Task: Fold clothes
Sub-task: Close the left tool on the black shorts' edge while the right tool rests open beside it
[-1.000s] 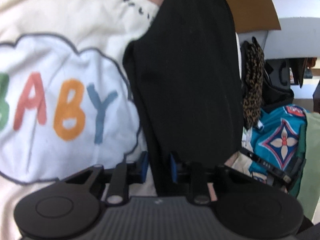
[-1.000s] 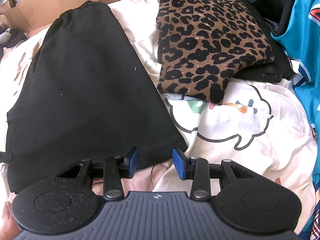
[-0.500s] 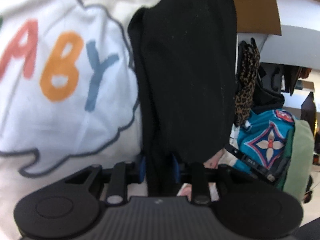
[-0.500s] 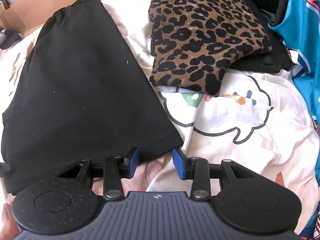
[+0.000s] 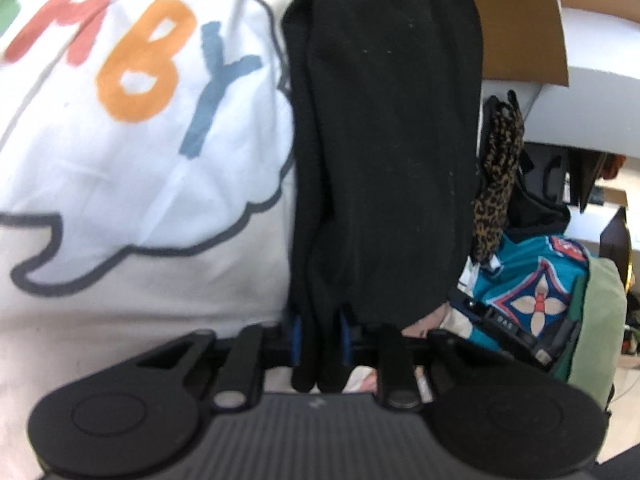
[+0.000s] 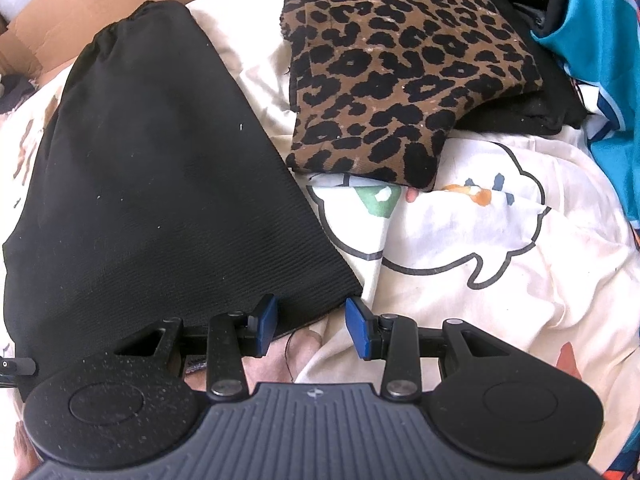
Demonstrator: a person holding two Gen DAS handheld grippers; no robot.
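1. Left wrist view: my left tool (image 5: 320,342) is clenched on a bunched edge of the black garment (image 5: 384,140). Cloth fills the gap between the blue pads and pokes out below them. The garment runs straight up the frame centre, long axis along the tool's pointing direction. The printed bed sheet (image 5: 132,152) with coloured letters fills the left half; cardboard (image 5: 516,24) sits upper right, and a teal patterned garment (image 5: 532,288) lower right.

2. Right wrist view: my right tool (image 6: 310,326) is released, pads well apart with nothing between them. The black garment (image 6: 160,184) lies flat on the sheet, filling the left half, narrow gathered end at upper left, wide hem along the bottom. Its lower-right hem corner sits just above and between my pads, near but not gripped. A folded leopard-print garment (image 6: 400,80) lies upper centre, just beside the black one.

3. Judgement: the right tool is the one nearer that free corner. Next move likely needs a short push forward and a pinch there, then both tools carry the hem up toward the gathered end.
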